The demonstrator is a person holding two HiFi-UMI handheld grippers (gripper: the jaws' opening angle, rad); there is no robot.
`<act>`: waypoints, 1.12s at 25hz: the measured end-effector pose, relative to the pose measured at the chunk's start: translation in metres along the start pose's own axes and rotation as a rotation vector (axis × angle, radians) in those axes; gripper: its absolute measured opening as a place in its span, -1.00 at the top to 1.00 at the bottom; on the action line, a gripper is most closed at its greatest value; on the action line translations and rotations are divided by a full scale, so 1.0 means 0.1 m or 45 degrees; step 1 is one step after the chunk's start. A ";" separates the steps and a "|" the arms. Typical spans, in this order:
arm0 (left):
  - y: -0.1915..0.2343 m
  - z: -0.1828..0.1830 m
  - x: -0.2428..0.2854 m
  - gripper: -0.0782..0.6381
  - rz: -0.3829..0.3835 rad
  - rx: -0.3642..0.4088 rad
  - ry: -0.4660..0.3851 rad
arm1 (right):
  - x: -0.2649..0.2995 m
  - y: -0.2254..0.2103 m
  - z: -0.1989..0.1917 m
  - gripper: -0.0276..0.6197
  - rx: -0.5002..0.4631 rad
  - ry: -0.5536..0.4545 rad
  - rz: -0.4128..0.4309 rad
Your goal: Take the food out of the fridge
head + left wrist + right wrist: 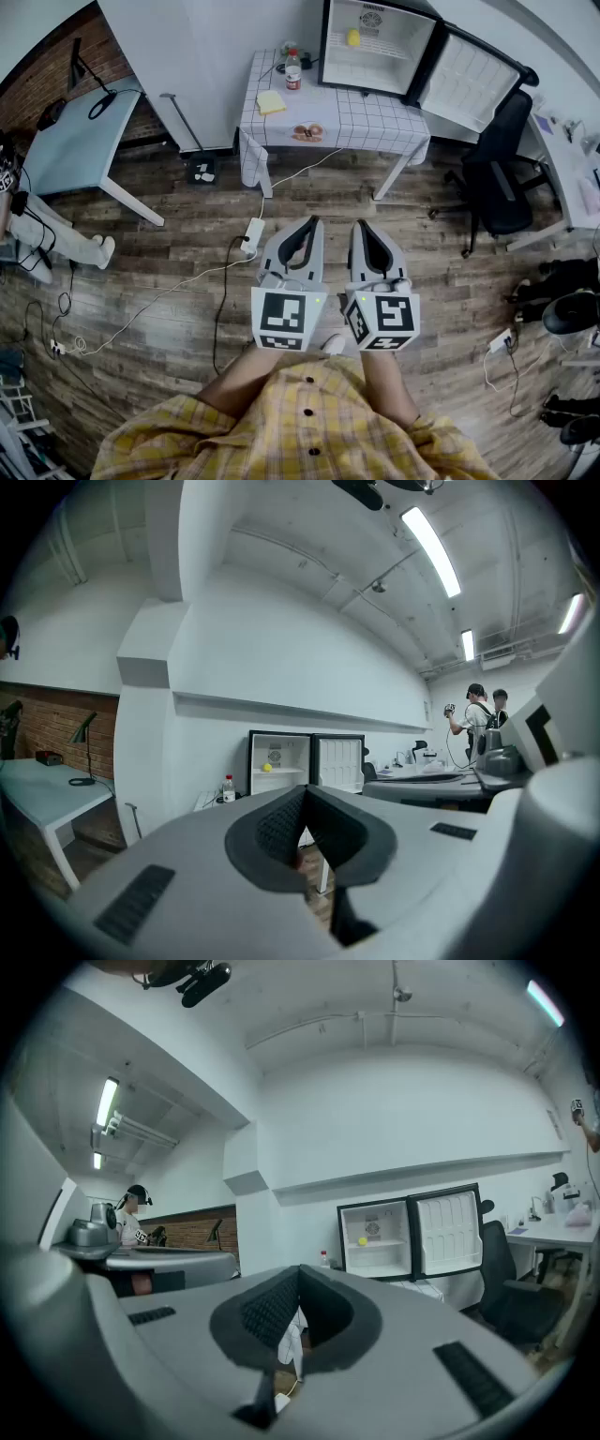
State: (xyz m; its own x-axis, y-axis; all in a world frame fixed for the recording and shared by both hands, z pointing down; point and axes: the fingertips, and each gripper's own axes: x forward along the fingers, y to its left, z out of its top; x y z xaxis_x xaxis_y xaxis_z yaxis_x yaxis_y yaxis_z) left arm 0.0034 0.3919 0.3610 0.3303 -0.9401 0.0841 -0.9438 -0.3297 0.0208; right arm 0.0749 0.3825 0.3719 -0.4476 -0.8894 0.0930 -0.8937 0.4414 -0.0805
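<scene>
Head view — left tool (307,225), right tool (362,227) closed, empty; round yellow food (353,37) in boxy fridge (398,42).

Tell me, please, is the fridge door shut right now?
No, the fridge door stands swung wide open, and a yellow item shows inside.

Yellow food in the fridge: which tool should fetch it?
Right, slightly: the right tool lines up with the open fridge and yellow food; the left tool sits off-line. Both are shut.
</scene>
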 end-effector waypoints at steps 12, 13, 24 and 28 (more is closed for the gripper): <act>0.16 -0.05 -0.21 0.76 -0.048 -0.008 -0.013 | -0.10 0.19 -0.04 0.90 0.031 -0.012 -0.062; 0.20 -0.06 -0.23 0.76 -0.058 -0.010 -0.013 | -0.10 0.22 -0.05 0.90 0.027 -0.011 -0.081; 0.68 -0.11 -0.33 0.76 -0.138 -0.046 -0.032 | -0.01 0.66 -0.09 0.90 0.004 -0.010 -0.207; 0.66 -0.17 -0.28 0.76 -0.171 -0.049 -0.017 | 0.01 0.63 -0.14 0.90 0.002 0.003 -0.242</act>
State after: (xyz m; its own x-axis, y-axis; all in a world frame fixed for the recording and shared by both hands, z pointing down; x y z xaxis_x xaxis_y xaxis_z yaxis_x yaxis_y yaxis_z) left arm -0.0686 0.3977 0.3769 0.4536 -0.8889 0.0644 -0.8906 -0.4495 0.0688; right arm 0.0176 0.4113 0.3813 -0.2707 -0.9565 0.1089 -0.9622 0.2651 -0.0629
